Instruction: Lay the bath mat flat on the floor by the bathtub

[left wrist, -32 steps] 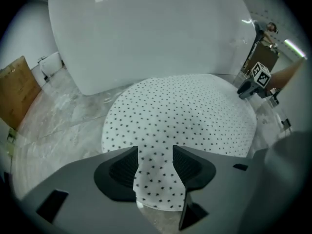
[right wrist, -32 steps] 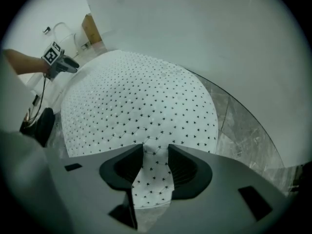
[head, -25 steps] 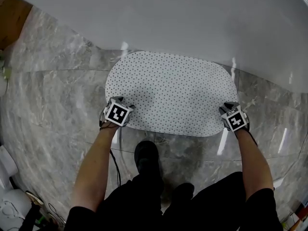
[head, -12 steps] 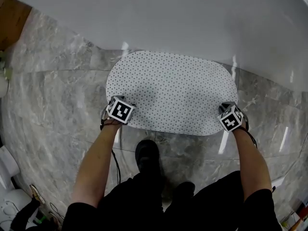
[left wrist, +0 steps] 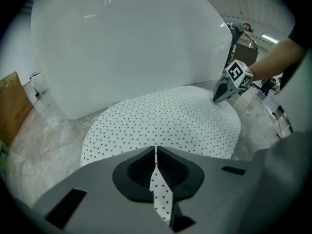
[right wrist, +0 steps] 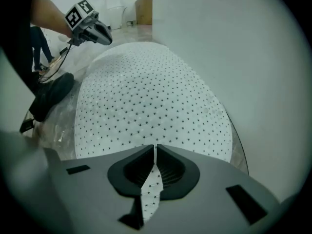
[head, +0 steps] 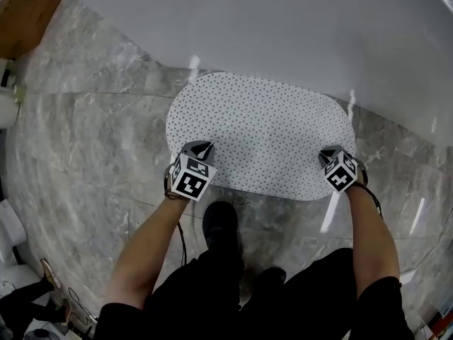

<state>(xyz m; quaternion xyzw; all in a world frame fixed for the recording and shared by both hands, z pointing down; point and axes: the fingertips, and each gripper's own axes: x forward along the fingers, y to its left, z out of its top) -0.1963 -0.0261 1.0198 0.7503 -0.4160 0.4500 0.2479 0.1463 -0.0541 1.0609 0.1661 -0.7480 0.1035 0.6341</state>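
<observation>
On the floor [head: 85,147], beside the bathtub [head: 283,27]: bath mat [head: 262,129], mostly flat.
Left gripper [head: 200,147]: jaws just closed; I see near-left mat edge pinched.
Right gripper [head: 328,156]: jaws just closed too; near-right edge pinched.

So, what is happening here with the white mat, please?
A person holds a gripper in each hand. The jaws of the left gripper and the right gripper have just been closing, and each now pinches the near edge of the dotted bath mat, one towards each end. The mat lies spread out on the grey floor, beside the white bathtub.
</observation>
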